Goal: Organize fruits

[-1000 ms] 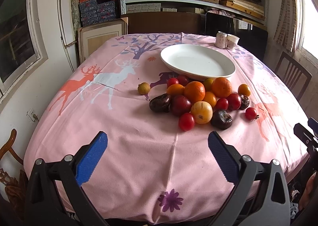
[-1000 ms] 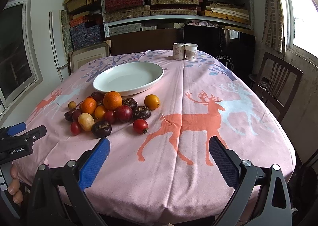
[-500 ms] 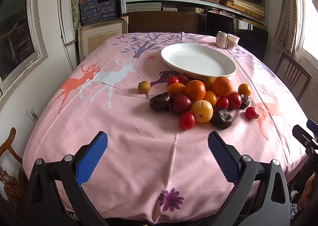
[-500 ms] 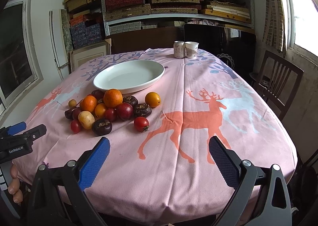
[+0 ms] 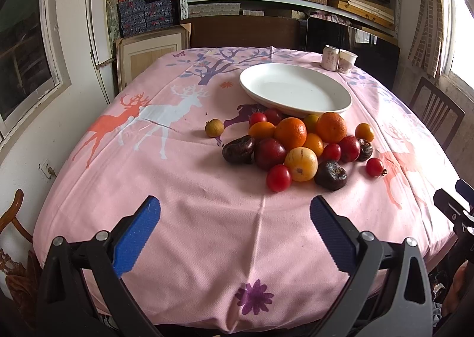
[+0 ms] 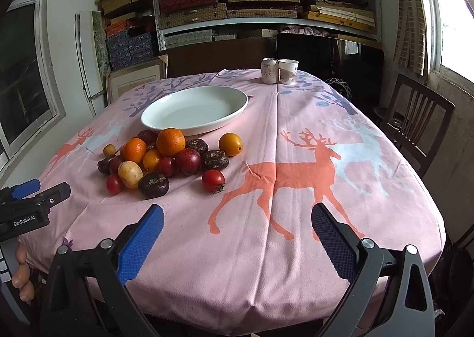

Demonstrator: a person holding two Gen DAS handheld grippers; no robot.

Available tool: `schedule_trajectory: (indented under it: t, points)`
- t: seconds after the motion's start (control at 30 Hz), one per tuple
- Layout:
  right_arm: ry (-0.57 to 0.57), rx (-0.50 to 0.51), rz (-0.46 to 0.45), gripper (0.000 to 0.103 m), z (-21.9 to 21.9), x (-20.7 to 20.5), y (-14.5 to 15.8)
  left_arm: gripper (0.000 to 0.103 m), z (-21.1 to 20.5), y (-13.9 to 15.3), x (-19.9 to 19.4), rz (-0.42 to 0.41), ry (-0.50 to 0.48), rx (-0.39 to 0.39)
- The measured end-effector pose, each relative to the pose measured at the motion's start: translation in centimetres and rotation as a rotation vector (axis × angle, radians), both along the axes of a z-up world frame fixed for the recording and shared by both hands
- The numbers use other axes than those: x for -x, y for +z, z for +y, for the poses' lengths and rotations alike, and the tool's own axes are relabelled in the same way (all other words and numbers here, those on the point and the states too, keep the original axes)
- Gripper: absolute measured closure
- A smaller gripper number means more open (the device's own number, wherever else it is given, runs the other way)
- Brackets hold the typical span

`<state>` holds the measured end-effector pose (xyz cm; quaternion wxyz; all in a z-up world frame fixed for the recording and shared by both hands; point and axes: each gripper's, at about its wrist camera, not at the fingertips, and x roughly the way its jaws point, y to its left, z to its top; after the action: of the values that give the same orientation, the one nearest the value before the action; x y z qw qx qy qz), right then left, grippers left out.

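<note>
Two grippers are hovering over the near edge of the pink tablecloth (image 5: 177, 177), both with blue pads spread wide and gripping nothing.

Landmark: white plate (image 5: 296, 91), sitting bare near the cloth's middle.

Left of the plate: open cloth is running out to the rounded table edge, with a lone small yellow fruit (image 5: 214, 128) lying apart from the heap.

Just in front of the plate: the fruit pile (image 5: 296, 144) is resting on the cloth, its back fruits tucking against the plate's near rim. Two oranges (image 5: 290, 133) are sitting on top; dark fruits, red tomatoes and a pale yellow fruit (image 5: 301, 164) are ringing the front.

Right of the plate: one small orange (image 6: 230, 144) and one stray tomato (image 6: 213, 180) are lying just off the pile; beyond them bare cloth is stretching to the right edge. A can (image 6: 269, 70) and paper cup (image 6: 288, 71) are standing touching behind the plate, at the far edge.

Left gripper (image 5: 234, 215): the pile is lying ahead of its fingers and slightly right, apart from both pads.

Right gripper (image 6: 237, 221): the pile is lying ahead and to the left, outside the finger gap; the stray tomato is nearest its left pad.
</note>
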<state>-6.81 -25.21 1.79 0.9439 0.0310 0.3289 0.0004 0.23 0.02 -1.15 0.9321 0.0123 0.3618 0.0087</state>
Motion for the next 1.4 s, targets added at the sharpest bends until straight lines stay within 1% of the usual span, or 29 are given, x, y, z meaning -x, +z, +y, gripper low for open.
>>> schedule_trajectory:
  t: [0.43, 0.67, 0.73, 0.83, 0.93, 1.03, 1.13, 1.2, 1.27, 1.3, 1.33, 1.37, 1.4]
  points:
    - [0.012, -0.006, 0.012, 0.003, 0.2, 0.0, -0.2, 0.004, 0.0, -0.1, 0.1, 0.0, -0.001, 0.001]
    - [0.01, 0.001, 0.002, 0.003, 0.2, 0.0, -0.2, 0.004, 0.0, -0.3, 0.1, 0.005, -0.003, -0.001]
    - [0.008, 0.009, -0.002, 0.003, 0.2, -0.1, -0.2, 0.004, -0.1, -0.6, 0.0, 0.011, -0.019, -0.002]
    - [0.008, 0.024, -0.002, 0.003, 0.1, -0.2, -0.4, 0.004, -0.7, -1.5, -0.4, 0.025, -0.072, -0.007]
    - [0.003, 0.024, -0.002, 0.003, -0.1, -0.4, -0.7, 0.004, -1.4, -2.2, -1.3, 0.039, -0.107, -0.025]
    - [0.002, 0.017, 0.009, 0.003, -0.5, -0.7, -1.0, 0.004, -1.9, -3.1, -2.8, 0.068, -0.131, -0.021]
    - [-0.001, 0.02, 0.016, 0.003, -0.9, -1.0, -1.4, 0.004, -1.9, -3.9, -4.5, 0.09, -0.12, -0.007]
    - [-0.005, 0.021, 0.019, 0.003, -1.2, -1.1, -1.7, 0.005, -1.9, -4.2, -5.4, 0.084, -0.11, -0.002]
    - [-0.012, 0.021, 0.025, 0.003, -1.7, -1.3, -2.0, 0.012, -2.1, -4.5, -6.0, 0.088, -0.128, 0.005]
    - [-0.015, 0.018, 0.031, 0.003, -2.0, -1.5, -2.2, 0.024, -2.4, -4.7, -6.3, 0.099, -0.143, 0.007]
    - [-0.019, 0.012, 0.038, 0.003, -2.2, -1.6, -2.4, 0.034, -2.9, -5.0, -6.7, 0.118, -0.165, 0.008]
    - [-0.023, 0.005, 0.045, 0.003, -2.4, -1.9, -2.7, 0.036, -3.2, -5.3, -6.9, 0.134, -0.178, 0.008]
    - [-0.027, 0.001, 0.051, 0.003, -2.6, -2.0, -2.9, 0.042, -3.5, -5.7, -7.2, 0.148, -0.188, 0.004]
